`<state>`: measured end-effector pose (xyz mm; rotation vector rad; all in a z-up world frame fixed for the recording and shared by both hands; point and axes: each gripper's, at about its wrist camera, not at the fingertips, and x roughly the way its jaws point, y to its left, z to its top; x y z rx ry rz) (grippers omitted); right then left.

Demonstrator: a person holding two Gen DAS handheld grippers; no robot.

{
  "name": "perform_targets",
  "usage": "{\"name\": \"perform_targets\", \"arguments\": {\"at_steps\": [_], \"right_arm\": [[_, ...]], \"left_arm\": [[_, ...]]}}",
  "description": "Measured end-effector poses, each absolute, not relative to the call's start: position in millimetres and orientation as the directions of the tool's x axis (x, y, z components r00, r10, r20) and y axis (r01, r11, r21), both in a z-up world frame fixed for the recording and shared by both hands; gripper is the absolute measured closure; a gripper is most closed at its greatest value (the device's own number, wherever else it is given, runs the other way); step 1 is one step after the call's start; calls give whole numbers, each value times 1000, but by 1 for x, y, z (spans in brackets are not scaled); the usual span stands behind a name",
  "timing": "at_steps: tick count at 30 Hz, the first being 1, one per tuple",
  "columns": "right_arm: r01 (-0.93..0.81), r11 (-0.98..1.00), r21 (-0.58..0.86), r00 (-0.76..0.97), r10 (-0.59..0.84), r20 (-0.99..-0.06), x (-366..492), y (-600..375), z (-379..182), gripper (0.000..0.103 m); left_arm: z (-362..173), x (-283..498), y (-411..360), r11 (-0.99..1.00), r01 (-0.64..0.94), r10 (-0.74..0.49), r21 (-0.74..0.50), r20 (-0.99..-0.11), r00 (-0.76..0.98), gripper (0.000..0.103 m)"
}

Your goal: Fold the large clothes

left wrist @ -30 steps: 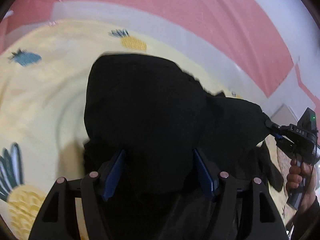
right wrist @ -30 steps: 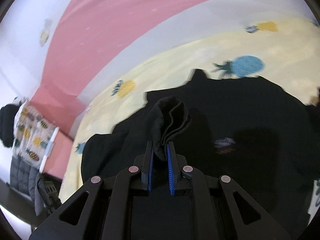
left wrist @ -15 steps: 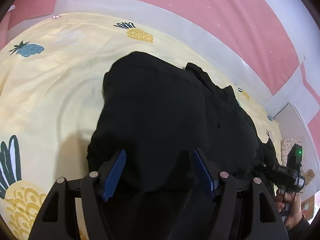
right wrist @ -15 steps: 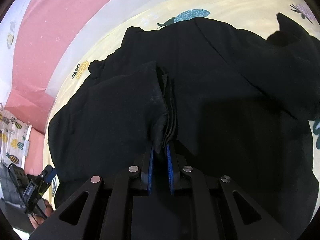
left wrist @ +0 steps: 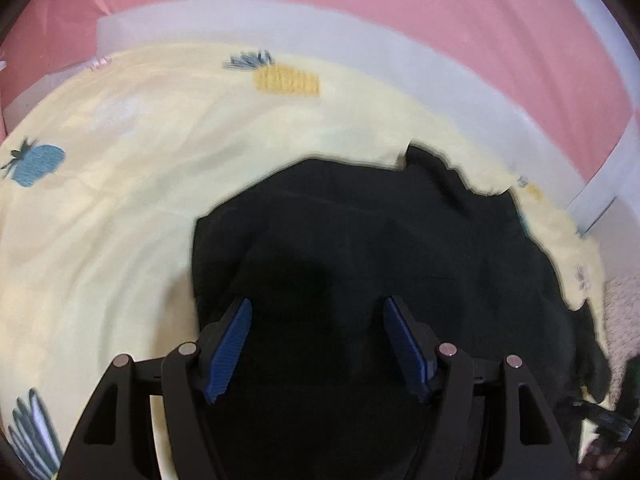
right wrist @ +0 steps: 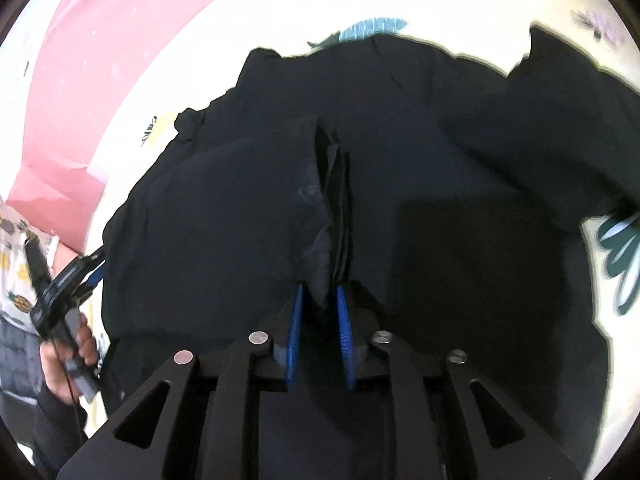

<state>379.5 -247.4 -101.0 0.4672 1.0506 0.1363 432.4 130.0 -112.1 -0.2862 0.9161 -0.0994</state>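
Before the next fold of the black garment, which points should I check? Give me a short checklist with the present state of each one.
1. right gripper holds cloth: ok, its jaws are shut on a bunched edge of the black garment.
2. left gripper ready to grasp: ok, jaws wide apart above the cloth, nothing between them.
3. Garment lies fully on the yellow pineapple sheet: cannot tell, its near edge is hidden behind the grippers.
4. Garment lies flat: not ok, folds and bumps show near the right gripper.
5. Grippers apart from each other: ok, the left one appears far to the side in the right wrist view.
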Motion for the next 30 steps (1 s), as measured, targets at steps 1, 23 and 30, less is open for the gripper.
{"name": "perform_targets", "arguments": {"at_steps": [1, 23, 30], "right_arm": [[95, 914, 393, 524, 290, -801, 375, -247, -89, 85], [-15, 942, 336, 563, 286, -775, 409, -232, -79, 84], [-29, 936, 352, 512, 316, -799, 384, -231, -113, 84]], "left_arm": [[-120, 438, 125, 965, -26, -196, -261, -783, 591, 33], [-98, 395, 112, 981, 11, -156, -193, -758, 634, 33], [-126, 357, 99, 989, 4, -121, -149, -788, 603, 32]]}}
